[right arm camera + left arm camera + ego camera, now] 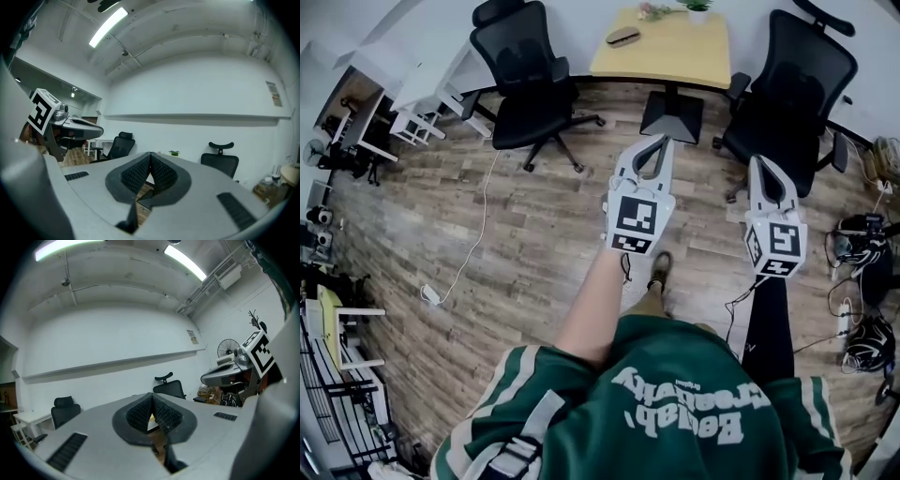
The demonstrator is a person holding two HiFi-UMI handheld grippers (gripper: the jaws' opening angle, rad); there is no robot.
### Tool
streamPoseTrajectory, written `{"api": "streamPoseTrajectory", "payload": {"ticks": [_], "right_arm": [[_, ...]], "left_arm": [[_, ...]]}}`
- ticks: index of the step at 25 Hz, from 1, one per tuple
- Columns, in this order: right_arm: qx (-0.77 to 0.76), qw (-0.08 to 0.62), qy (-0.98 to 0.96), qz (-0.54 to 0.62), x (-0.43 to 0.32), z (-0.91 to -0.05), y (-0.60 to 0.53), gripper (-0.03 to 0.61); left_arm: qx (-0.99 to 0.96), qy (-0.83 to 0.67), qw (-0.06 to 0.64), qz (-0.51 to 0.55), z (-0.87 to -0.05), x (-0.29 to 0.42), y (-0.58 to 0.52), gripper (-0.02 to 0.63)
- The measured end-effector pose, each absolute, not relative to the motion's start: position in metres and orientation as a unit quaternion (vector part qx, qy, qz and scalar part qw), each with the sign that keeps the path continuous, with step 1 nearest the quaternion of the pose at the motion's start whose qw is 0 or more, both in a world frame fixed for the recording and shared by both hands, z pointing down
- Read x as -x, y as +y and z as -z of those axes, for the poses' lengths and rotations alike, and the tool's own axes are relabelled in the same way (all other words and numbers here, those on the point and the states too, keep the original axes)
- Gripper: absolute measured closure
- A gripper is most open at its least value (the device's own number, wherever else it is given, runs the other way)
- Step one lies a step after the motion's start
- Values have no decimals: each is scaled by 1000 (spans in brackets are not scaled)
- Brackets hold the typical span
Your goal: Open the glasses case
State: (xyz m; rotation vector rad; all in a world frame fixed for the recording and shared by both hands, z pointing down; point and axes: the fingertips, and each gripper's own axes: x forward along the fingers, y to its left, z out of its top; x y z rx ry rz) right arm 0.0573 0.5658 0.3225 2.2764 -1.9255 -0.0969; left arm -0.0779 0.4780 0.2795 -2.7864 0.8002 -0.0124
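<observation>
Pale wooden worktop (684, 56) at the far side carries the glasses case (622, 36), apparently closed, well apart from both tools. Left tool (660, 141) and right tool (759, 161) are held level, jaws together, gripping nothing. Step in hand, as judged: the approach. The next move calls for reaching the case, steadying it and parting the lid.

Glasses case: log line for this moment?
left hand-held gripper: shut, empty | right hand-held gripper: shut, empty | glasses case: on yellow table, untouched
</observation>
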Motion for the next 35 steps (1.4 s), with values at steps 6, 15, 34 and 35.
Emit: {"api": "streamPoseTrajectory", "payload": {"ticks": [6,15,34,35], "right_arm": [[-761,88,-642,38,-75,-313,506,569],[-768,93,-633,34,-97,-311,433,569],[-770,81,-631,46,-112,-302,351,569],[-770,83,-630,46,-112,-303,348,569]], "left_arm": [[956,265,124,0,-271,51,418,600],[961,249,121,-4,-266,26,341,600],[959,254,126,-7,-262,18,260,600],[959,256,125,-6,-263,19,256,600]]}}
